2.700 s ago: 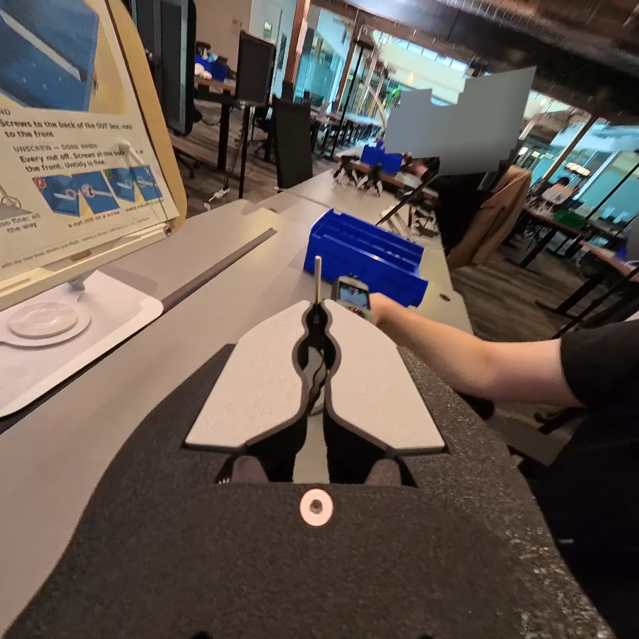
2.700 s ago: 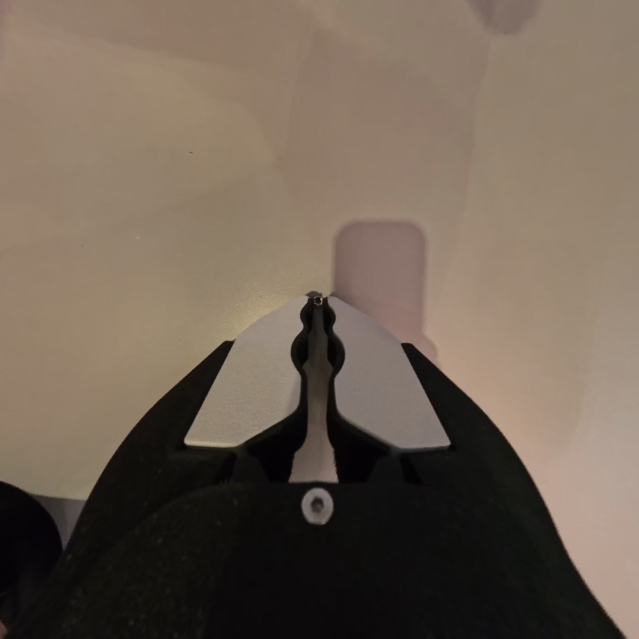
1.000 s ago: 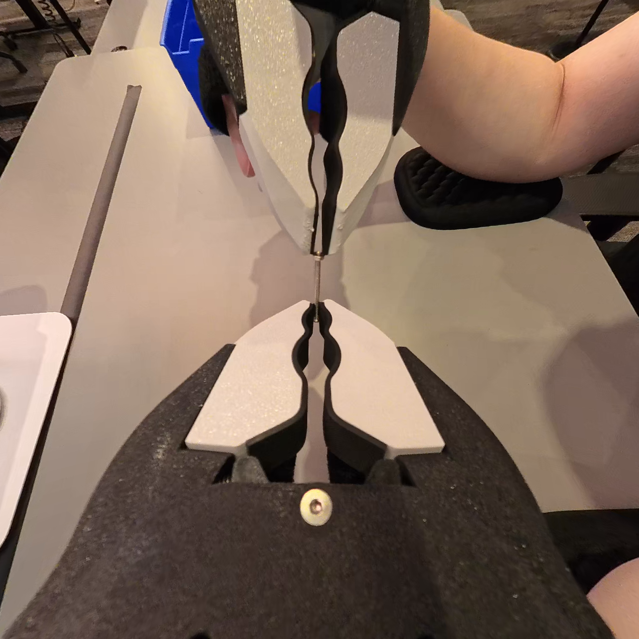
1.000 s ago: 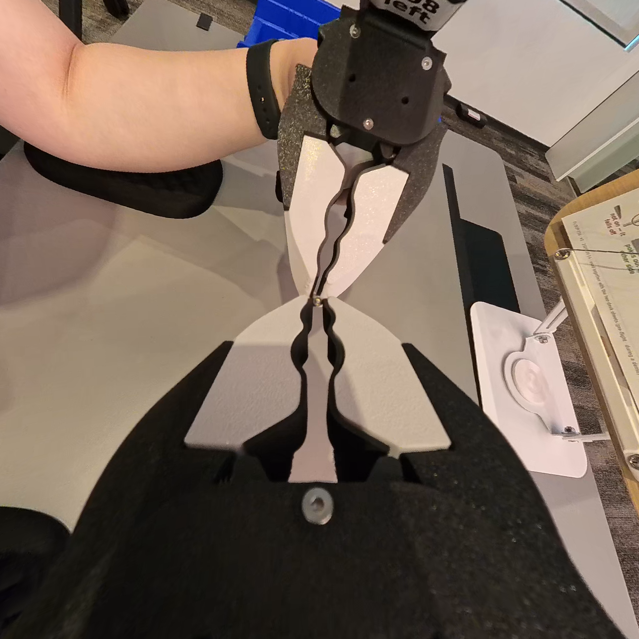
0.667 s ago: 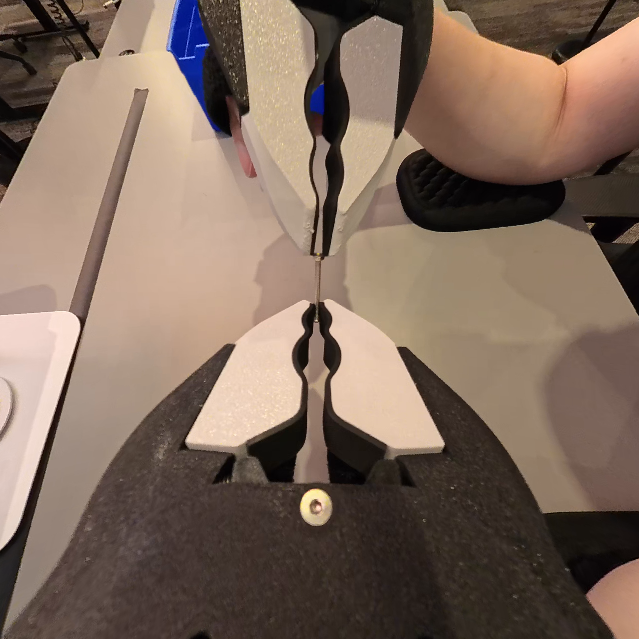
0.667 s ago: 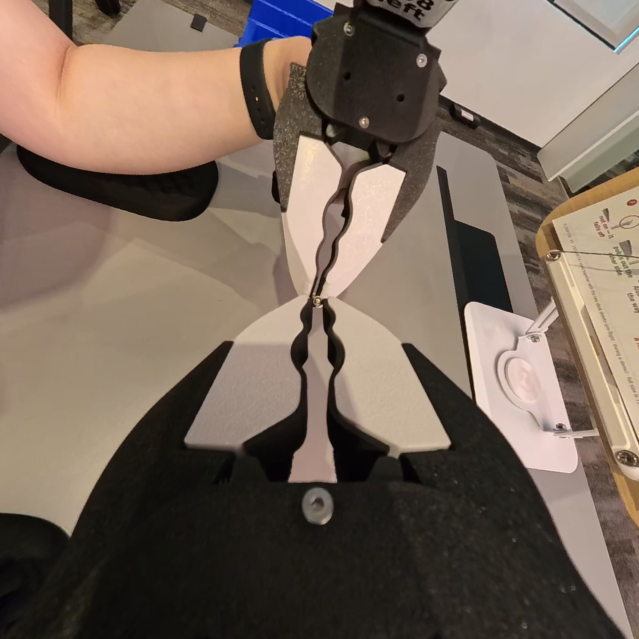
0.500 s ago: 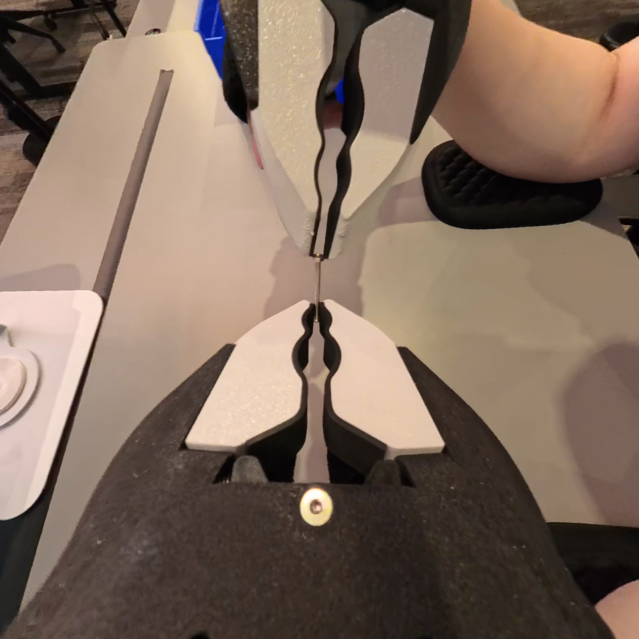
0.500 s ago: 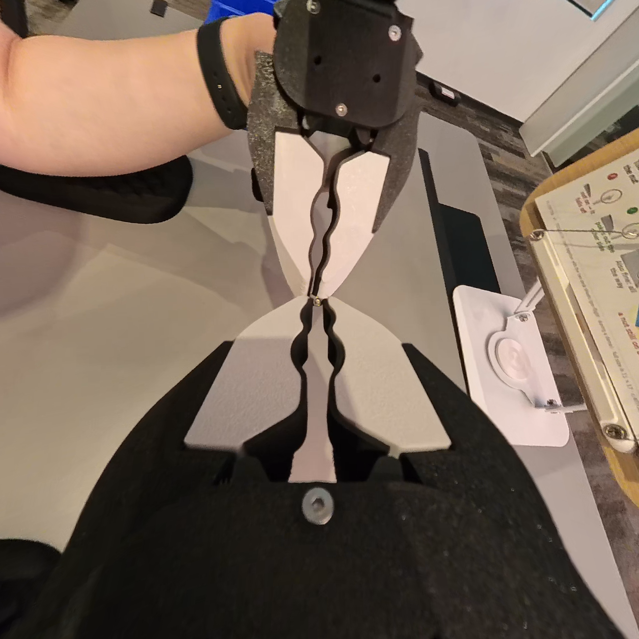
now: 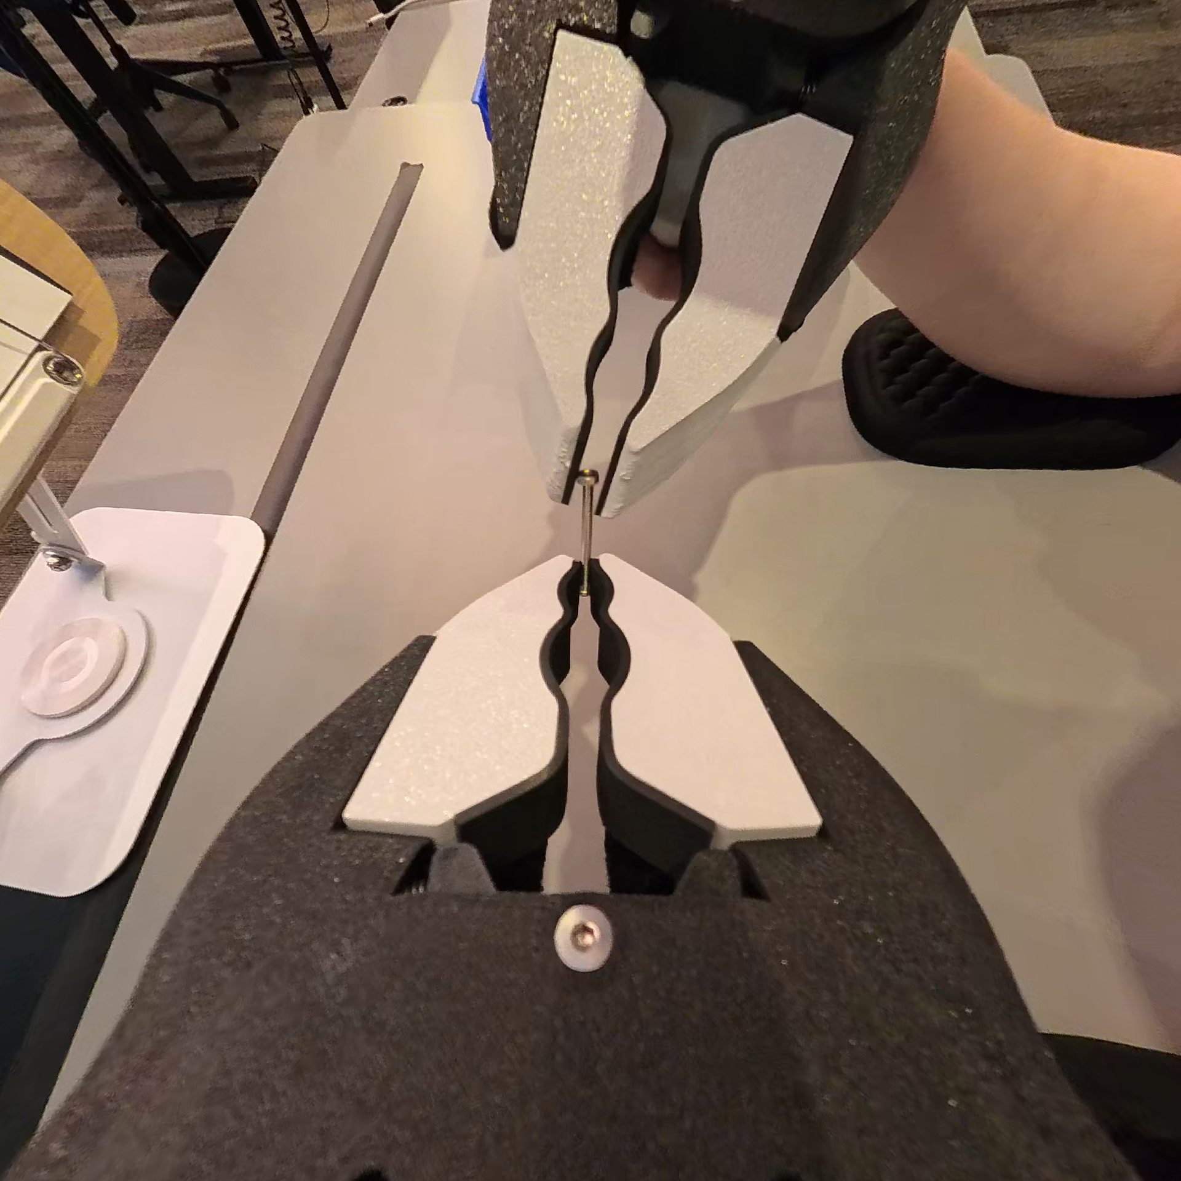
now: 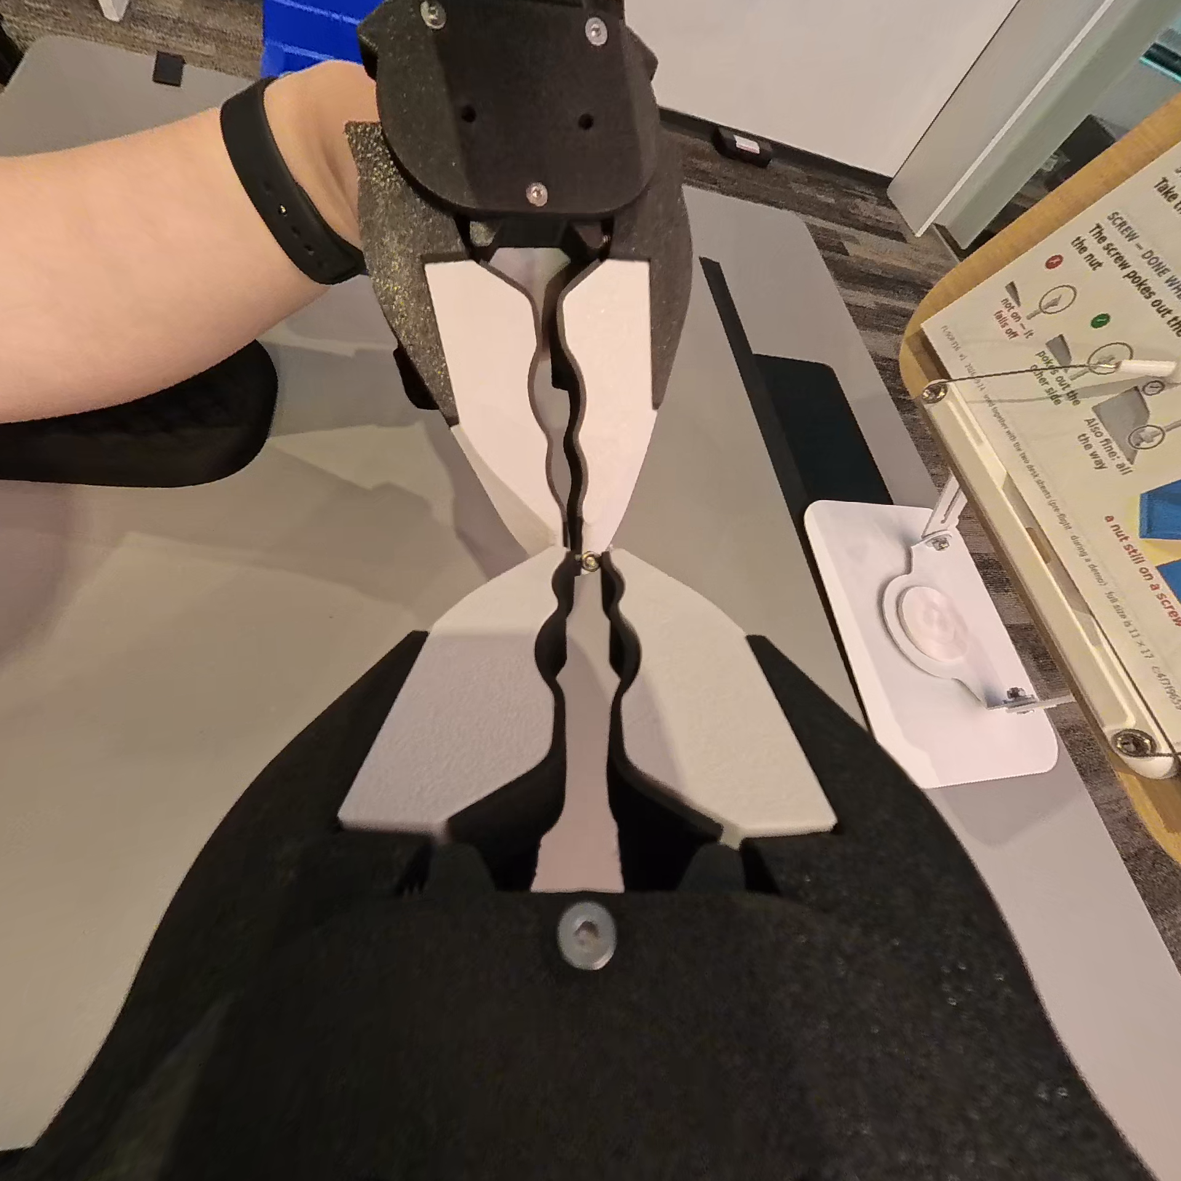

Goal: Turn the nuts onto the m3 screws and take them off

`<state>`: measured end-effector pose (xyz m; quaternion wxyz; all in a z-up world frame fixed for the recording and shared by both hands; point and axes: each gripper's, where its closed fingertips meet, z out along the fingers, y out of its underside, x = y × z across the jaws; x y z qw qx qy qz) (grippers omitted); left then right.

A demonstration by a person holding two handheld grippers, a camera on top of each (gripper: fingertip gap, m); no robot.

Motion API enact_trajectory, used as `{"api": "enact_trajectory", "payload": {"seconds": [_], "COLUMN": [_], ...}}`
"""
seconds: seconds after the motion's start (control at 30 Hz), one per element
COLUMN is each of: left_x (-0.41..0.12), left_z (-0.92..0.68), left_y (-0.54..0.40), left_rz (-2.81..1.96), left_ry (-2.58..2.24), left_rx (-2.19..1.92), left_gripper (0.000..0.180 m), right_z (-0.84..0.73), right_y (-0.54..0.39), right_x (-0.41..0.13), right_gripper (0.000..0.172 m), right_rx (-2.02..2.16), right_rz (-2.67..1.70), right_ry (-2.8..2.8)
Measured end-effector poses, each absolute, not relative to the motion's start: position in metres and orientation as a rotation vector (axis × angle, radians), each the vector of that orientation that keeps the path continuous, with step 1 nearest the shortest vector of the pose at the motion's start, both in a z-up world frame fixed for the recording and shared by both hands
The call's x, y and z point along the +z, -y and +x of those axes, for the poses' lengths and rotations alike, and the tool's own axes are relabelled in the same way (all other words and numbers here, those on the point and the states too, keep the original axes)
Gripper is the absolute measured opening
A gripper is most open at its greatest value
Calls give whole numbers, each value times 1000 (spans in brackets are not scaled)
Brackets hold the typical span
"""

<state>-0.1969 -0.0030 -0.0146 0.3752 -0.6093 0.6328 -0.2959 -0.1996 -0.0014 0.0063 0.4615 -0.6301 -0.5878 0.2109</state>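
Note:
A thin metal screw (image 9: 585,524) hangs in the air between my two grippers, above the grey table (image 9: 895,639). My left gripper (image 9: 585,567) is shut on the tip of its shank. My right gripper (image 9: 588,489) faces it from the far side. Its pads stand a little apart around the screw's head and do not press on it. In the right wrist view the screw's head (image 10: 589,561) sits between the parted tips of my right gripper (image 10: 589,569). The left gripper (image 10: 578,543) meets it tip to tip from above.
A white stand base (image 9: 96,671) carries an instruction board (image 10: 1054,447) at the table's side. A black padded armrest (image 9: 990,409) lies under the person's forearm (image 9: 1022,255). A dark slot (image 9: 339,358) runs along the table. A blue bin (image 10: 307,38) stands beyond the left hand. Both grippers' tips are close together, under 4 cm apart.
My right gripper was shut on the screw's head and has now opened around it. My left gripper has stayed shut on the shank. Both grippers shifted slightly over the table.

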Motion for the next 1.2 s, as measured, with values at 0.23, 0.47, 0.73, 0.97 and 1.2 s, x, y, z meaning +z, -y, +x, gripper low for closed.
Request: {"api": "enact_trajectory", "payload": {"seconds": [0.23, 0.47, 0.73, 0.97, 1.2], "left_x": [-7, 19, 55, 61, 67], "left_z": [-197, -198, -199, -195, -192], "left_y": [5, 6, 27, 38, 47], "left_rz": [-1523, -1403, -1222, -1179, -1137], "left_ry": [-1601, -1514, -1453, -1477, -1483], "left_rx": [-775, -839, -999, -1033, -1073], "left_gripper": [2, 2, 2, 2, 2], "right_z": [-203, -204, -201, -211, -221], "right_y": [1, 5, 31, 40, 49], "right_x": [10, 40, 87, 90, 91], "right_gripper": [15, 23, 23, 23, 26], "right_rx": [551, 634, 768, 750, 819], "right_rz": [-1526, -1396, -1149, -1092, -1049], "right_ry": [1424, 1315, 1234, 1265, 1266]}}
